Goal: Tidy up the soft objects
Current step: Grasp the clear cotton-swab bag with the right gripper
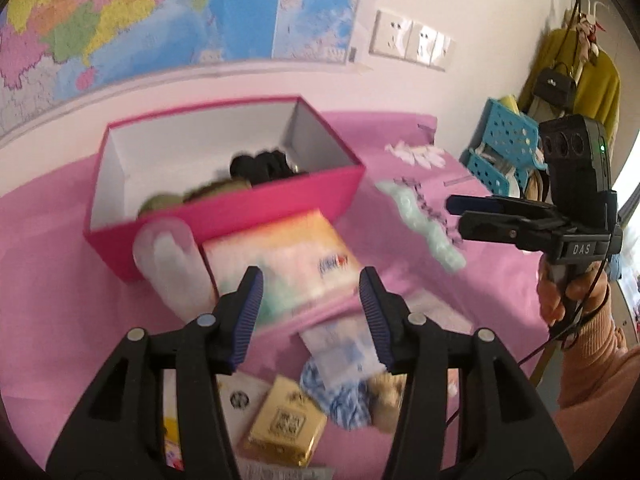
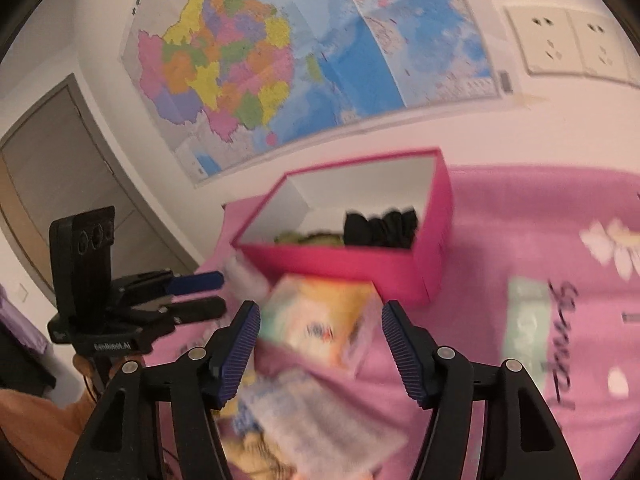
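Both tools gape, empty: left tool point(image 1: 311, 312), right tool point(image 2: 320, 354). Tissue pack point(image 1: 280, 256) lies at box's point(image 1: 224, 216) six o'clock; pinch its soft middle gently.

One pink box point(image 1: 224, 236), two hand-held grippers, one wall map point(image 1: 160, 20), two wall sockets point(image 1: 412, 42)

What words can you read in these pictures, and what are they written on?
"DAS": on the right gripper.
"GenRobot.AI", roughly, small and faint: on the left gripper.
Script on the pink cloth: blurred, unreadable.
Tissue pack logo: blurred.
Gold box: a code square, no readable words.
Map labels: too small.
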